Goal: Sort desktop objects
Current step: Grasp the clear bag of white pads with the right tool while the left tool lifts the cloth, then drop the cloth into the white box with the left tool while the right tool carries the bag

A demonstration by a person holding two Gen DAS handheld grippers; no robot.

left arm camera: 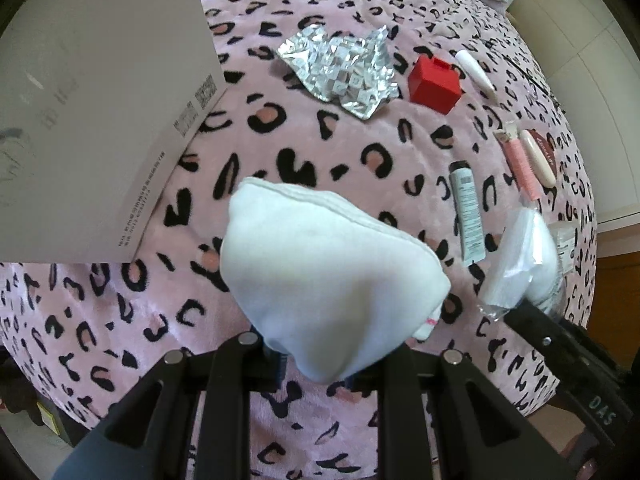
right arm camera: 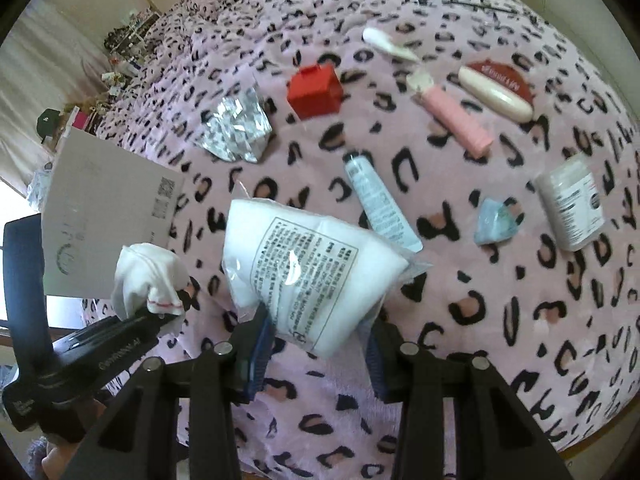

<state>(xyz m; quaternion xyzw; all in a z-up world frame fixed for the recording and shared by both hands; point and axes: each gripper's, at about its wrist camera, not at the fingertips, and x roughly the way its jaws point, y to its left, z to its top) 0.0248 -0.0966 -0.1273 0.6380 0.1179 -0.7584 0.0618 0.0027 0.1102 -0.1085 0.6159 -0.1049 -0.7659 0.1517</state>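
My left gripper is shut on a folded white cloth, held above the pink leopard-print blanket; the cloth also shows in the right wrist view. My right gripper is shut on a clear plastic packet of white material with a printed label, also seen in the left wrist view. On the blanket lie crumpled silver foil, a red box, a white tube, a pink stick and a cream oval case.
A grey cardboard box stands at the left, close to the cloth. A white bottle and a pale blue wrapper lie at the right. A small white tube lies further back. Clutter sits beyond the blanket's left edge.
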